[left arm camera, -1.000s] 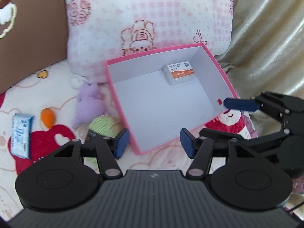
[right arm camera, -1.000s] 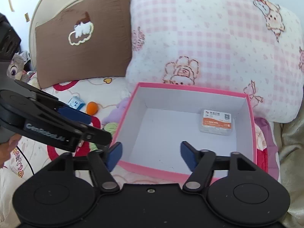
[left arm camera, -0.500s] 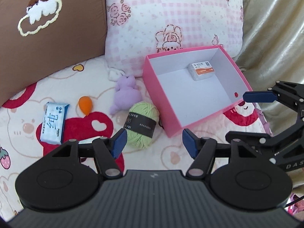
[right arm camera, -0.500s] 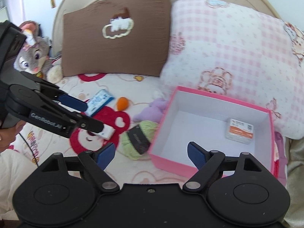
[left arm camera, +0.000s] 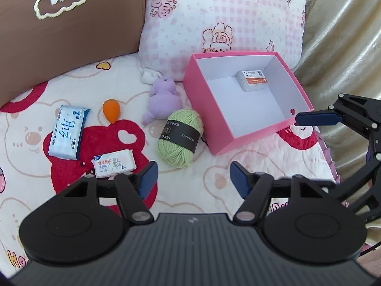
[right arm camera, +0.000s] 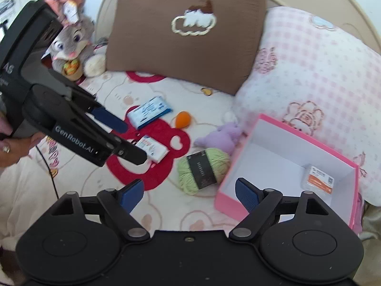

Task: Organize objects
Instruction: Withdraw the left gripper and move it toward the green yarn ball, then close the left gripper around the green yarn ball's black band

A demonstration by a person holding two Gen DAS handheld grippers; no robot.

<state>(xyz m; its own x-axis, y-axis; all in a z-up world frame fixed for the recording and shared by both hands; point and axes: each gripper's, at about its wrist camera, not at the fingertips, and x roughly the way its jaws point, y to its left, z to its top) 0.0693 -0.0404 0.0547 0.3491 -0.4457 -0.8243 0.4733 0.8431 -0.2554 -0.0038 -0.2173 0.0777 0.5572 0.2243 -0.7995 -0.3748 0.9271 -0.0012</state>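
A pink box [left arm camera: 214, 124] with a white inside lies on the bed, holding a small orange-and-white card pack [left arm camera: 253, 83]. Left of it lie a green yarn ball [left arm camera: 181, 138], a purple plush [left arm camera: 164, 100], an orange teardrop sponge [left arm camera: 111, 109], a blue tissue pack [left arm camera: 67, 131] and a small wipes pack [left arm camera: 114, 163]. My left gripper [left arm camera: 193, 178] hovers in front of the yarn, its jaws opening, empty. My right gripper [right arm camera: 189, 193] hangs near the box's front corner [right arm camera: 226, 195], jaws opening, nothing between them. The yarn ball [right arm camera: 202, 166] sits just beyond its fingers.
A brown pillow [left arm camera: 66, 23] and a pink checked pillow [left arm camera: 226, 19] stand behind the objects. A grey rabbit plush [right arm camera: 73, 43] sits at the far left. Gold fabric [left arm camera: 340, 47] hangs right of the box. A hand [right arm camera: 14, 145] holds the left gripper [right arm camera: 132, 141].
Both grippers have drawn back from the box, so the yarn, plush and packs on the bed have come into view. Both pairs of jaws stand wider than before.
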